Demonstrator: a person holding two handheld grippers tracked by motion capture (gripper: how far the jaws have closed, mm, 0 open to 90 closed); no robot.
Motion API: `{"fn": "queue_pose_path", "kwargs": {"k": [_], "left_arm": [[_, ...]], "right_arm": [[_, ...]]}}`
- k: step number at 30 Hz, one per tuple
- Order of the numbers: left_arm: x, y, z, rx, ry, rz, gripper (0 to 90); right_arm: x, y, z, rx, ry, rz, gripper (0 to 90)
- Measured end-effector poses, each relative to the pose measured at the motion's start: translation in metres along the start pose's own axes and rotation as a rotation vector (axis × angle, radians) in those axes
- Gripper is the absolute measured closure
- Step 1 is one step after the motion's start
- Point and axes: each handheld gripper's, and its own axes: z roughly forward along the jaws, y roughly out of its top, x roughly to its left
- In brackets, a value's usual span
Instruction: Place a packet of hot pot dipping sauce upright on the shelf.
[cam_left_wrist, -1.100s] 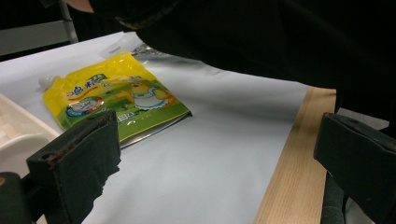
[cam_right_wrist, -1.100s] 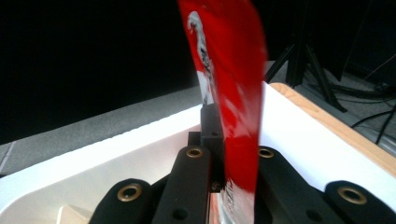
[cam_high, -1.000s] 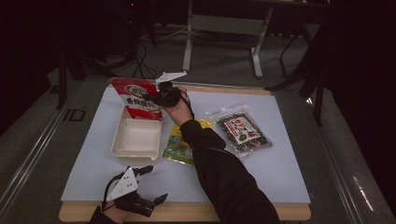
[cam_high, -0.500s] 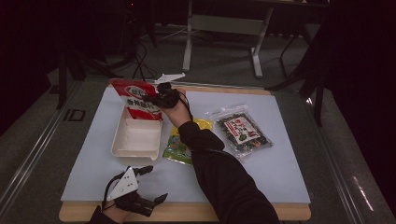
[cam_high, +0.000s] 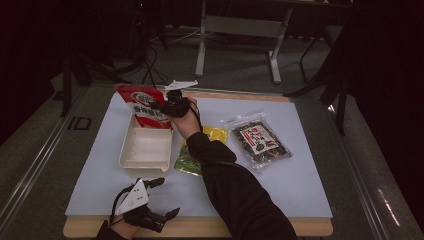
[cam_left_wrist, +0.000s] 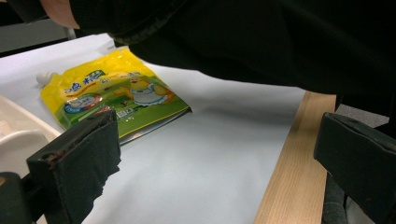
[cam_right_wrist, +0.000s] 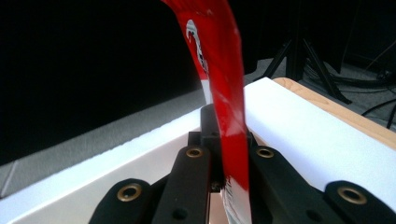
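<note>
The right gripper (cam_high: 167, 106) is clenched on the red packet (cam_high: 146, 106), which stands upright over the far end of the white tray (cam_high: 129, 161). In the right gripper view the red packet (cam_right_wrist: 227, 98) rises edge-on between the two black jaws, pinched tight. Whether the packet's bottom edge touches the tray floor is hard to judge from above; it seems to sit just inside the far rim.

The tray lies on the left half of the white sheet (cam_high: 300, 175) that covers the table (cam_high: 300, 227), its long side running from near to far. Its floor looks bare apart from the packet at the far end. The sheet's left strip, between the tray and the left edge, is open, as is the near right corner.

Just to the right of the tray lies the yellow-green pouch (cam_high: 189, 161), flat and partly under the person's right sleeve (cam_high: 235, 190). In the left gripper view the yellow-green pouch (cam_left_wrist: 112, 95) shows beyond the jaws, with the sleeve passing over it. Farther right, well apart from the tray, the clear bag of dark snacks (cam_high: 257, 141) lies flat toward the right edge.

The left gripper (cam_high: 157, 197) rests at the near left corner, at the wooden front edge of the table, its jaws released and spread wide with nothing between them.
</note>
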Motion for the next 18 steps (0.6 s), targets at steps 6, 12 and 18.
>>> {"fn": "queue_pose_path", "kwargs": {"k": [6,12,18], "left_arm": [[0.0,0.0,-0.001,0.001,0.0,0.004,1.6],[-0.001,0.0,0.001,0.004,0.0,0.004,1.6],[-0.001,0.0,0.003,0.006,0.0,0.005,1.6]], "right_arm": [[-0.002,-0.008,0.006,0.057,-0.009,0.0,86.9],[0.002,0.002,-0.004,0.12,-0.021,-0.05,73.5],[0.005,0.001,-0.02,0.142,-0.048,-0.089,69.4]]}}
